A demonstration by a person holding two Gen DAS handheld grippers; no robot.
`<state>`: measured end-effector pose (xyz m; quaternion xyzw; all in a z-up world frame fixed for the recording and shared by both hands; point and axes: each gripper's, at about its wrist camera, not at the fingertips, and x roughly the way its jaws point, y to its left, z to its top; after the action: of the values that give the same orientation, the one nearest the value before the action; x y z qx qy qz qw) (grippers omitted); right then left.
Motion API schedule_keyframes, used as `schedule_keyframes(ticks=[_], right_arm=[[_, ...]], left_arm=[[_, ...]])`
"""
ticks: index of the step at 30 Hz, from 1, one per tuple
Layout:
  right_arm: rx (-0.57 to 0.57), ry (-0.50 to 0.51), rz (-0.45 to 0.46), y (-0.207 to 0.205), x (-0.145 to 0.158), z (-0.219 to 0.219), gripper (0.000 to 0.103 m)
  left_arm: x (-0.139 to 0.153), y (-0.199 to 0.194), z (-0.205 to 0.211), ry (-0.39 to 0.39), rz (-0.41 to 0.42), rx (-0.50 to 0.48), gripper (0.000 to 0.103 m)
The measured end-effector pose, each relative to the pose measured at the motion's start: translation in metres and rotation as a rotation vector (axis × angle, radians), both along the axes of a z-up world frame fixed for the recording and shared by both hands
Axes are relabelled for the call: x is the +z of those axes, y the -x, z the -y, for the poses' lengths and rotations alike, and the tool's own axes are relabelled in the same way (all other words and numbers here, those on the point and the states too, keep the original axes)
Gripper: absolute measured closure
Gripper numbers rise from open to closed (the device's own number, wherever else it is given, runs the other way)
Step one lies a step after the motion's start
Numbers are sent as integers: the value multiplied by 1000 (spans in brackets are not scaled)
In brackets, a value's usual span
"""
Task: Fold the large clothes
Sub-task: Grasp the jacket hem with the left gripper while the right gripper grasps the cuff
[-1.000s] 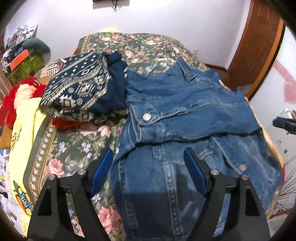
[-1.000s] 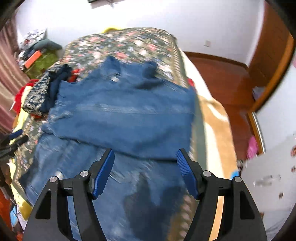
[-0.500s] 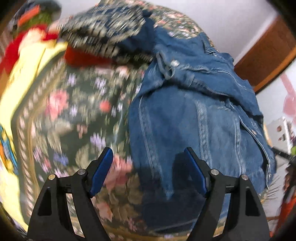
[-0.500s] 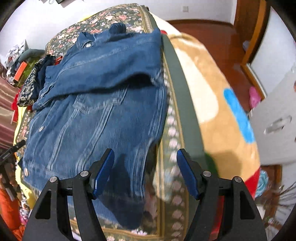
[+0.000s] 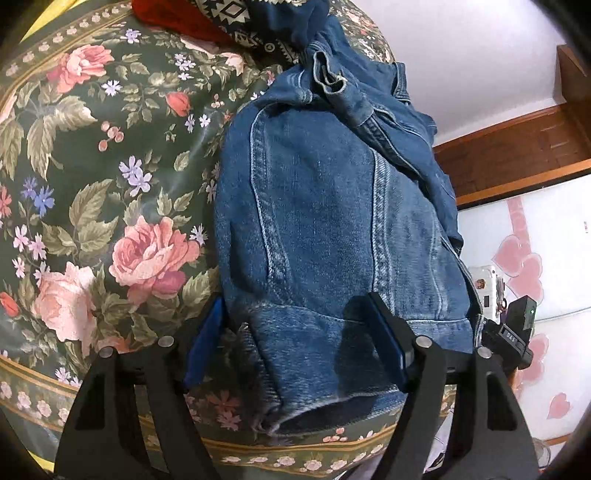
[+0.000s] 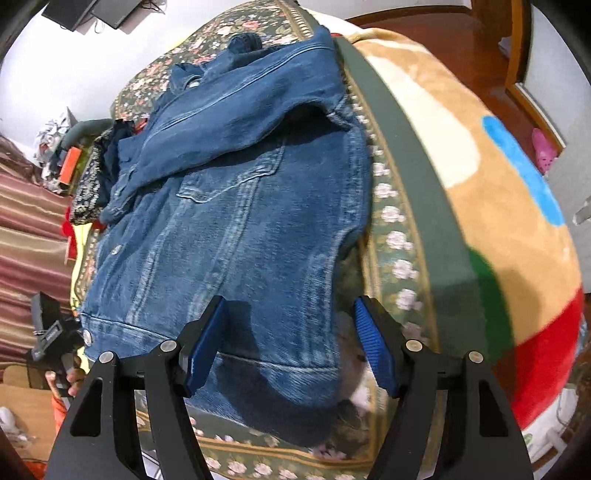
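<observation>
A blue denim jacket (image 5: 332, 221) lies on the floral bedspread (image 5: 92, 184), its sleeves folded across the chest. My left gripper (image 5: 295, 343) is open, its fingers straddling the jacket's bottom hem at the left corner. In the right wrist view the jacket (image 6: 229, 221) lies front up. My right gripper (image 6: 291, 339) is open, its fingers on either side of the hem's right corner near the bed's front edge.
A navy patterned garment (image 5: 258, 22) and a red item (image 5: 173, 18) lie beyond the jacket's collar. A tan blanket (image 6: 480, 166) with coloured shapes covers the bed's right side. The other gripper (image 6: 48, 332) shows at the left. Wooden floor (image 6: 480, 48) lies beyond.
Both grippers have dropped from above the jacket down to its bottom hem at the bed's front edge and now straddle the hem corners. Both stay open.
</observation>
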<state>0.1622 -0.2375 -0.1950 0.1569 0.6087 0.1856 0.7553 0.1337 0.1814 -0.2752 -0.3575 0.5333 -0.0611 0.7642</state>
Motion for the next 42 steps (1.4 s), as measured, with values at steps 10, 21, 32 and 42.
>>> schedule_keyframes(ticks=[10, 21, 32, 42], right_arm=[[78, -37, 58, 0, 12, -16, 82], [81, -93, 245, -39, 75, -28, 85], [-50, -23, 400, -149, 126, -28, 86], [-121, -31, 275, -224, 67, -28, 86]], left_arm=[[41, -5, 20, -162, 81, -100, 84], [127, -54, 33, -290, 307, -98, 89], [187, -170, -6, -352, 387, 80, 91], [137, -250, -3, -566, 289, 72, 90]])
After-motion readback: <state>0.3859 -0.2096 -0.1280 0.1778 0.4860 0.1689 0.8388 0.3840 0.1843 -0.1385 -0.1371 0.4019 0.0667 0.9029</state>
